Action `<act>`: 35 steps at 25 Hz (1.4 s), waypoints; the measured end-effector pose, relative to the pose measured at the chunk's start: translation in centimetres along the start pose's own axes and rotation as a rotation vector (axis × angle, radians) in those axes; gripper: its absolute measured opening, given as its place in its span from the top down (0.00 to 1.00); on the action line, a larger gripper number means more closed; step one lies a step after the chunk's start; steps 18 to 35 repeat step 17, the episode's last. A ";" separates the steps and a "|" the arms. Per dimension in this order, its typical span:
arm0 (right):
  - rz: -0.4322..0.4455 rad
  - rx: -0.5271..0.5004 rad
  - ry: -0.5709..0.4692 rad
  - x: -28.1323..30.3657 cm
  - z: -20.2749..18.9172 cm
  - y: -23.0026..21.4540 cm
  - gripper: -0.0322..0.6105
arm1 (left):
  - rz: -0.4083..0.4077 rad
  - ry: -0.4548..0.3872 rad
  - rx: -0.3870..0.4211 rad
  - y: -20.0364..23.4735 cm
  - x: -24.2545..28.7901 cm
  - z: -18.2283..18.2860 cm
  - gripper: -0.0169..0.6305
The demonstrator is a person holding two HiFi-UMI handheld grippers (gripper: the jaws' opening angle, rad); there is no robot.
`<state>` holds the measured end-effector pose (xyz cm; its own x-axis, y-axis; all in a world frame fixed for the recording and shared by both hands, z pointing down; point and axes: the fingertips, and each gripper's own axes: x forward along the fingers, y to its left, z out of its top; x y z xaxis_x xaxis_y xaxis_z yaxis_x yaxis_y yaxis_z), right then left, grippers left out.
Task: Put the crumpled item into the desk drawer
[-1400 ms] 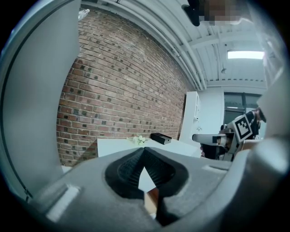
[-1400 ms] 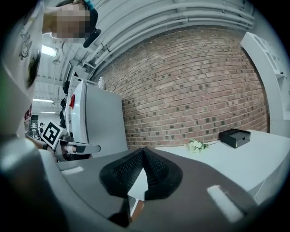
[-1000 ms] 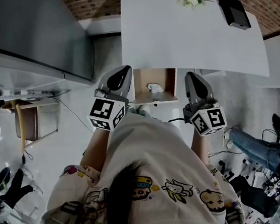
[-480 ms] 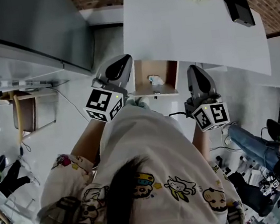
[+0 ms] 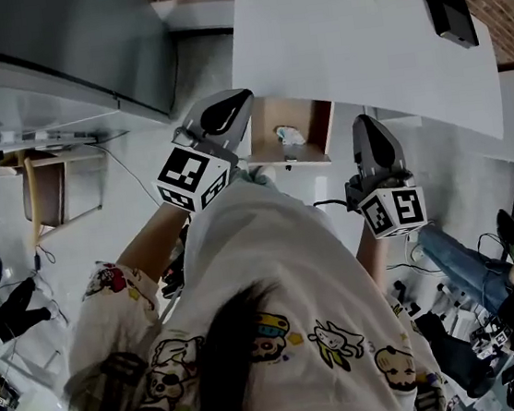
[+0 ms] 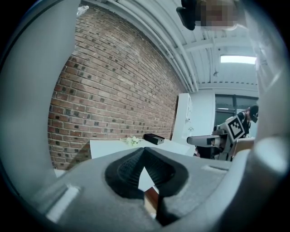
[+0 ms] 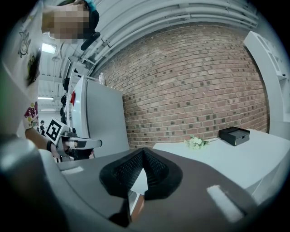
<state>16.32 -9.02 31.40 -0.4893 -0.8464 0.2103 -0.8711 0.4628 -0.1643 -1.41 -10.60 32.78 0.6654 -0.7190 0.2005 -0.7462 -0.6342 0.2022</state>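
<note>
Inside pulled-out drawer (image 5: pixel 265 134): crumpled item (image 5: pixel 289 135), likely light, soft, pinchable anywhere; left hand-held gripper (image 6: pixel 144 150), right hand-held gripper (image 7: pixel 143 152) closed tight, empty.

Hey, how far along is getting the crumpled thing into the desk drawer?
Done: the crumpled item lies inside the drawer under the white desk. In hand: nothing; the left gripper and right gripper are both shut and empty, held in front of the desk. Left: the drawer stands open, so probably just pushing it closed.
</note>
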 end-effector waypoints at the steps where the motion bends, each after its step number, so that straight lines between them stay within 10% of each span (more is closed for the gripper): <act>1: 0.000 0.001 0.000 0.0 -0.1 0.0 0.94 | -0.004 0.003 0.001 -0.1 0.0 -0.1 0.98; 35: -0.001 0.005 0.003 -1.1 -0.6 0.0 0.94 | -0.035 0.033 0.013 -1.1 0.0 -0.7 0.98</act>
